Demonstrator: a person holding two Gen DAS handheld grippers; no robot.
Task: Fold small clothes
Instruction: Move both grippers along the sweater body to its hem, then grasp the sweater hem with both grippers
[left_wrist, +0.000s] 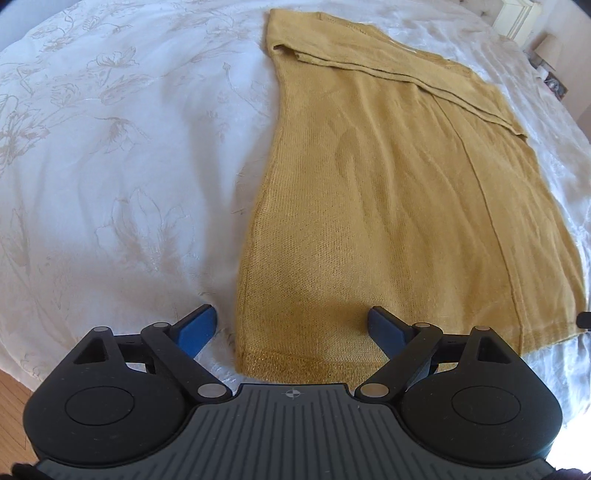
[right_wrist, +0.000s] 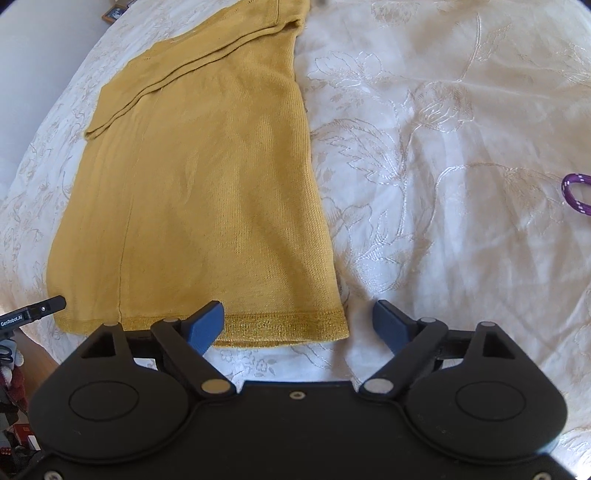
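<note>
Mustard knit top (left_wrist: 388, 206) lies flat on the white bedspread (left_wrist: 110, 166) — soft, floppy, light; best pinched at its hem corners, where left gripper (left_wrist: 291, 325) and right gripper (right_wrist: 299, 319) hover with jaws apart, empty.

Both views are bright with daylight, and the white bedspread (left_wrist: 110, 166) washes out toward glare at the upper right of the left view. Soft diagonal shadows cross the mustard knit garment (right_wrist: 207, 192) at centre frame. Fisheye distortion bows the edges, with dark vignetted corners; focus stays reasonably sharp.
</note>
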